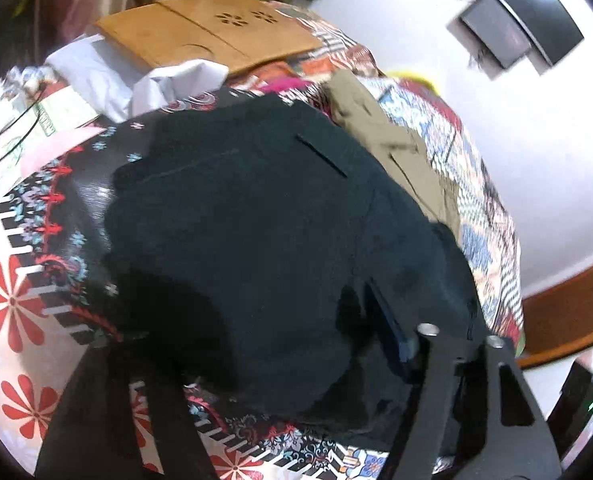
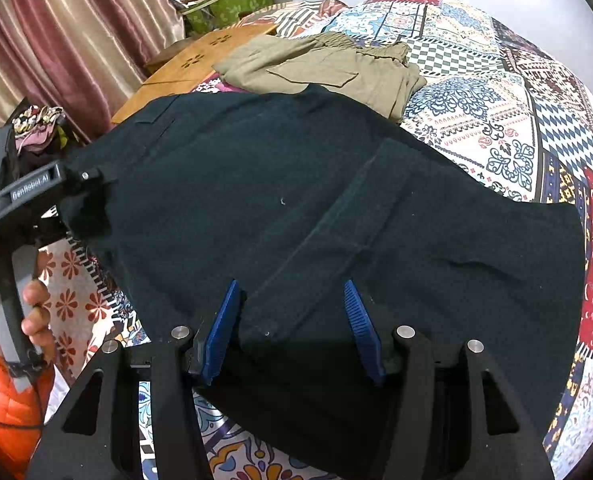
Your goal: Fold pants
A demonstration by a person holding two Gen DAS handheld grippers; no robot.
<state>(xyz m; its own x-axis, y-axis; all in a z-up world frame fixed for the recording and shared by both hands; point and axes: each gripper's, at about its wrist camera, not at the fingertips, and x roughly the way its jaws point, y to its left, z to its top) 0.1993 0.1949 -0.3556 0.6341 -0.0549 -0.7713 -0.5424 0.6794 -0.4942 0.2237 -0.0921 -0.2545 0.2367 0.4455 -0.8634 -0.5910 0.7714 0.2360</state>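
The right gripper [image 2: 292, 328] straddled a fold of the dark pants [image 2: 296, 200] on the bed [image 2: 496, 128], pads spread, not pinching; the left gripper [image 2: 92, 196] pinched the far edge to steady it.

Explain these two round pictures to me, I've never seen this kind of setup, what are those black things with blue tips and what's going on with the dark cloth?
No robot here: a person holds a handheld gripper in each hand, and each gripper carries a fisheye camera looking along its jaws, hence the round pictures. One picture comes from the left gripper, the other from the right gripper; the blue parts are its finger pads. In the right view you also see the left tool and the hand gripping it. On the patterned bedspread lie dark pants, with khaki pants and a wooden lap desk behind. The right jaws straddle a raised fold of the dark pants; whether either gripper actually pinches cloth is unclear.
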